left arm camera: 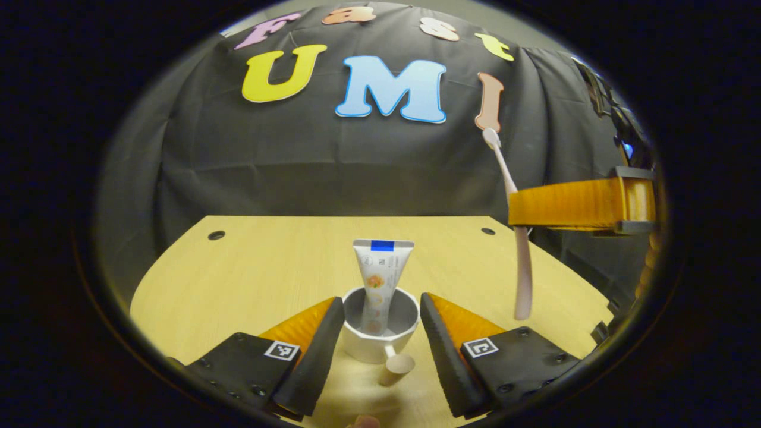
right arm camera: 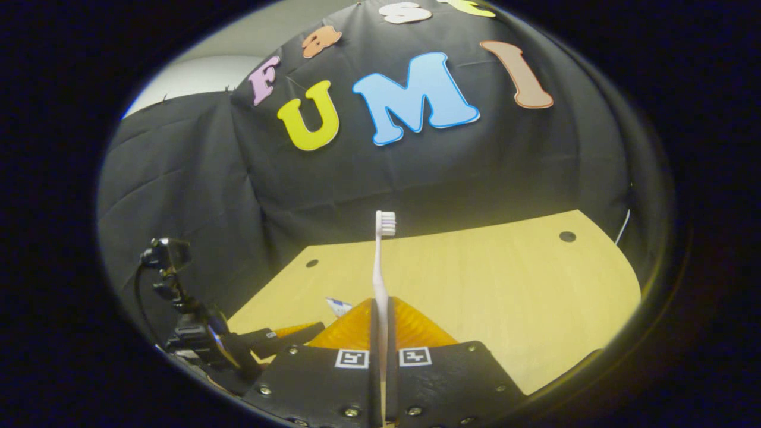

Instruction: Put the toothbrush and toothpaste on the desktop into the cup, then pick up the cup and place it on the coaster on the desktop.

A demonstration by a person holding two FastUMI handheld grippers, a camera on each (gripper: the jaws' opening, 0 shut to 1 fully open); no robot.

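A white cup (left arm camera: 371,348) stands on the wooden desktop (left arm camera: 250,279), its stubby handle (left arm camera: 397,365) pointing toward me. The toothpaste tube (left arm camera: 379,279) stands upright inside it. My left gripper (left arm camera: 381,300) is open, one finger on each side of the cup. To the right, above the table, my right gripper (left arm camera: 571,205) is shut on the pink-white toothbrush (left arm camera: 523,273), bristle head up. In the right gripper view the toothbrush (right arm camera: 379,267) rises from between the closed fingers of the right gripper (right arm camera: 380,303); the left gripper (right arm camera: 285,333) and the tube's top (right arm camera: 339,306) sit lower left.
Black cloth walls enclose the desk at the back and sides. The desktop has small round holes (left arm camera: 216,235) (left arm camera: 487,230) near its far corners. A cable and a camera mount (right arm camera: 169,255) rise above the left gripper. The desk's right half (right arm camera: 505,297) is bare wood.
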